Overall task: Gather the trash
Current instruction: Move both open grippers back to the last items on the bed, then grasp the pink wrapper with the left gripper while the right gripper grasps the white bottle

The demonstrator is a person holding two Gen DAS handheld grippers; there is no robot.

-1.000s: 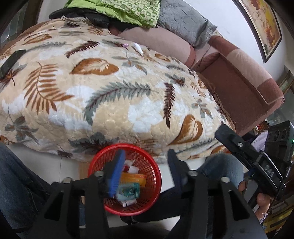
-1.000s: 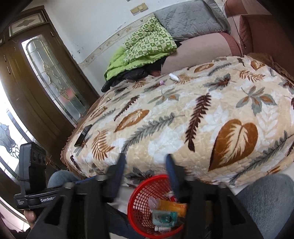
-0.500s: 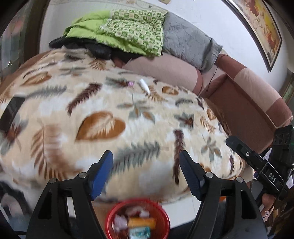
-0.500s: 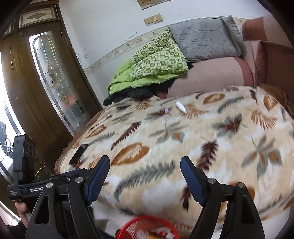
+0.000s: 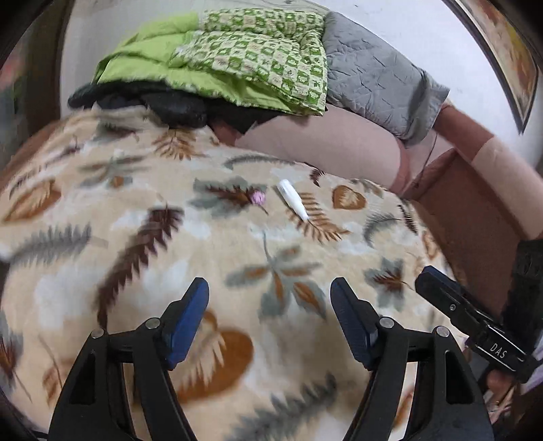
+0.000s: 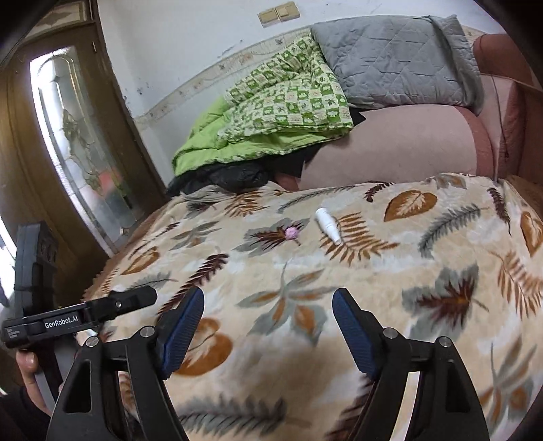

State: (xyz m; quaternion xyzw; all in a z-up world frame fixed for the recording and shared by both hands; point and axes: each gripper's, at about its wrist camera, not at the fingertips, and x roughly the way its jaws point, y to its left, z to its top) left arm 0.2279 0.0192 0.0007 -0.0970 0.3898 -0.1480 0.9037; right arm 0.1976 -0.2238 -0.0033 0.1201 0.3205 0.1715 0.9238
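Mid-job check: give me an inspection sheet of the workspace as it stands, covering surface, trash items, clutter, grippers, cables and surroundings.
Surface: leaf-print blanket, slightly blurred in the left view.
Job's things: white tube lying flat; small pink wad to its left, apart from it. No bin in view.
Clutter: green quilt over dark clothes, grey pillow on the sofa back.
Grippers: left gripper and right gripper both open, empty, above the blanket, short of the trash.
Cables: thin cord down the sofa.
Surroundings: pink sofa, glass-panelled door, wall switches.
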